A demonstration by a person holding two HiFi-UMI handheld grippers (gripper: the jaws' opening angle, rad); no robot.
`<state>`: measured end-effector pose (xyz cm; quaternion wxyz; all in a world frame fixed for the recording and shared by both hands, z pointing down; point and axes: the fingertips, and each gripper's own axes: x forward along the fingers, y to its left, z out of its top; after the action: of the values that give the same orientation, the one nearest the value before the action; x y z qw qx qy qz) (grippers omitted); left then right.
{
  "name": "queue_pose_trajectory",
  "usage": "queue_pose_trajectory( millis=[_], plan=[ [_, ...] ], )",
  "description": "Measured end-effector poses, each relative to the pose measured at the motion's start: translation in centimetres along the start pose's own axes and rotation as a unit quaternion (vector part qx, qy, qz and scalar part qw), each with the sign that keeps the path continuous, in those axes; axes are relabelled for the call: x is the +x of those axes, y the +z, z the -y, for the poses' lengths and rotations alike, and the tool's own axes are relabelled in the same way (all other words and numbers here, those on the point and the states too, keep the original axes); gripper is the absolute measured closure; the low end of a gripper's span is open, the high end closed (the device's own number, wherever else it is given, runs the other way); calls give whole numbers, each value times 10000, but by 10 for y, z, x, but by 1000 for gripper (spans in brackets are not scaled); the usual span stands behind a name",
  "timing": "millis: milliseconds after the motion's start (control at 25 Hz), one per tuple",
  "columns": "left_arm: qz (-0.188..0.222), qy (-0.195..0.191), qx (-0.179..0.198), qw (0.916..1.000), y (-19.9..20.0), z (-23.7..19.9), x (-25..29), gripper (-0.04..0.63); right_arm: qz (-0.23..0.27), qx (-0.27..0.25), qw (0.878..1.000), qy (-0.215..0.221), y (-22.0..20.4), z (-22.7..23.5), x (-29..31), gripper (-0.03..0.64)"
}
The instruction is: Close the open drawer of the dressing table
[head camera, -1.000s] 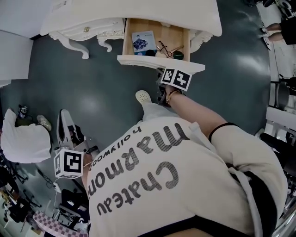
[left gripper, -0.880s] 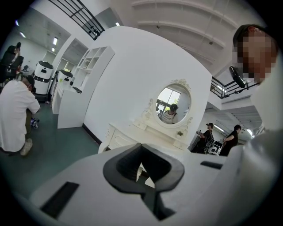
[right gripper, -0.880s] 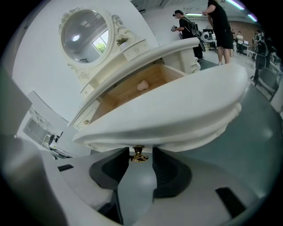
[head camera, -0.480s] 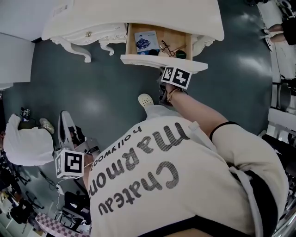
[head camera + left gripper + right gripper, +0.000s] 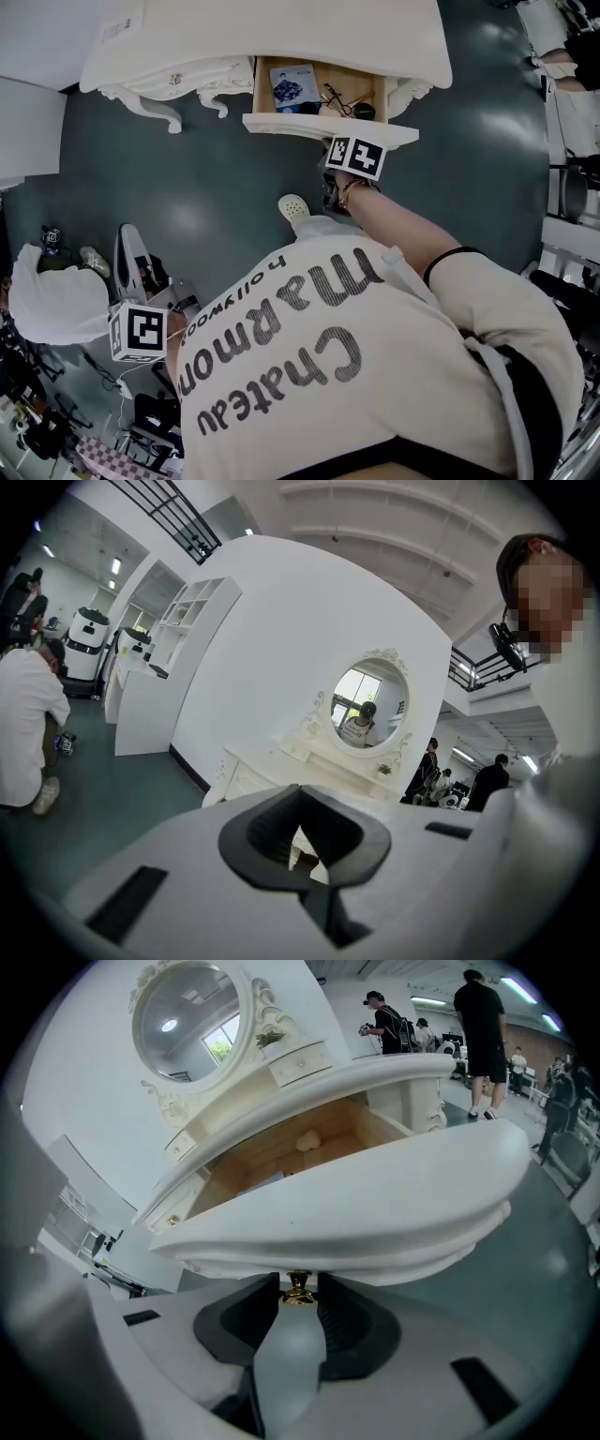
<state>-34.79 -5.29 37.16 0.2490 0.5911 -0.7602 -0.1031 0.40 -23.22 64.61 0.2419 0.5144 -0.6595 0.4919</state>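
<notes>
Right gripper [image 5: 298, 1296] clamped on gold knob [image 5: 298, 1287] under drawer [image 5: 356, 1213] front, jaws just closed; left gripper [image 5: 300, 803] clenched empty, well away.

Dressing table [image 5: 281, 37] on teal floor [image 5: 216, 178]

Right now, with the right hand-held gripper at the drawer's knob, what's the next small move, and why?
Probably push the drawer straight in. The right hand-held gripper has just been closing its jaws with the gold knob between them, and the drawer stands open.

Booklet [image 5: 292, 86] inside drawer [image 5: 328, 130]
</notes>
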Motion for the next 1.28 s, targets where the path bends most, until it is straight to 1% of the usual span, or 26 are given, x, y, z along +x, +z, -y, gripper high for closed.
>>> queue_pose_trajectory(
  millis=[160, 320, 520, 720, 800, 920, 1040, 1280],
  plan=[
    [-35, -37, 84, 10000, 2, 4, 9, 588, 12, -7, 10000, 16, 6, -2, 4, 471],
    [-82, -43, 64, 9999, 0, 9, 20, 588, 17, -50, 10000, 80, 13, -2, 7, 471],
    [-54, -110, 79, 9999, 1, 19, 33, 588, 27, -120, 9998, 178, 24, -4, 11, 471],
    [-37, -54, 12, 10000, 1, 24, 46, 588, 26, -144, 9995, 264, 37, -4, 17, 471],
    [-17, -105, 45, 9999, 2, 26, 51, 588, -5, -156, 9994, 323, 40, -5, 19, 471],
    [11, -99, 40, 9999, 2, 29, 54, 588, -57, -159, 9990, 404, 43, -5, 20, 469],
    [10, -133, 139, 9998, 2, 31, 55, 588, -52, -170, 9991, 393, 47, -4, 20, 471],
    [132, -37, 57, 9999, 6, 30, 54, 588, -75, -220, 9990, 391, 53, -3, 24, 471]
  ],
)
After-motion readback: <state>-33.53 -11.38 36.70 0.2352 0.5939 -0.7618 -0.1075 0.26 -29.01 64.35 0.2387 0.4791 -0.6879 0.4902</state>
